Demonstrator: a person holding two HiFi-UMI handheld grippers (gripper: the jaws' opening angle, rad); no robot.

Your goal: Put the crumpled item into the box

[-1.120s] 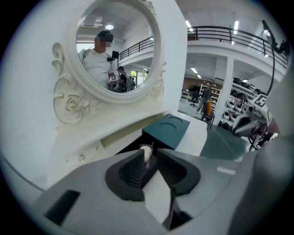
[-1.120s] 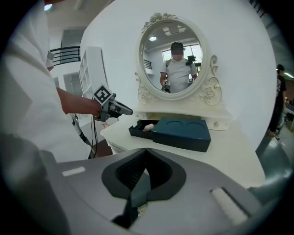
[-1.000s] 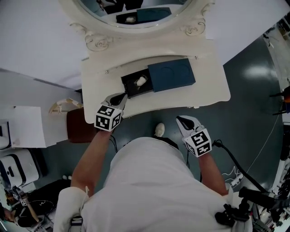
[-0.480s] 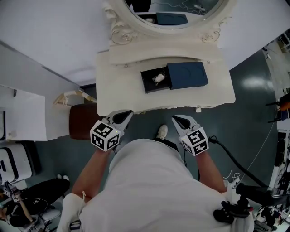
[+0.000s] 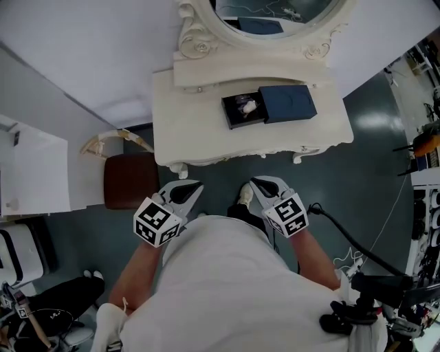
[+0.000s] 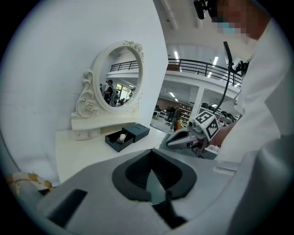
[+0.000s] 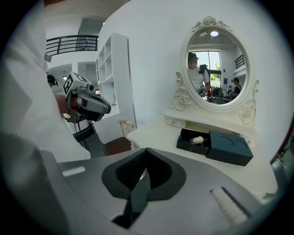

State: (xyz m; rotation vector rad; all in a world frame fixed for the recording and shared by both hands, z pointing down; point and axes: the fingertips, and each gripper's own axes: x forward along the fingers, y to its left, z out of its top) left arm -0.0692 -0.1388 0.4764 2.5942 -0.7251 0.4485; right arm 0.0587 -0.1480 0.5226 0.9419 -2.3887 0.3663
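An open black box point(image 5: 242, 111) lies on the cream dressing table point(image 5: 199, 130), its dark blue lid point(image 5: 289, 103) beside it on the right. A small white crumpled item point(image 5: 249, 106) rests inside the box. The box point(image 6: 118, 139) and the crumpled item point(image 6: 122, 136) also show far ahead in the left gripper view. In the right gripper view the box point(image 7: 194, 141) holds the crumpled item point(image 7: 198, 140). My left gripper point(image 5: 194, 186) and right gripper point(image 5: 253, 181) hang in front of the table, close to my body. Both are shut with nothing in them.
An oval mirror point(image 5: 275, 14) in an ornate frame stands at the table's back. A brown stool point(image 5: 130, 180) sits left of the table. A white cabinet point(image 5: 34, 179) stands at far left. A black cable point(image 5: 350, 240) runs over the grey floor at right.
Both grippers have drawn back from the table edge toward my body. The table and box now lie farther away and higher in the head view.
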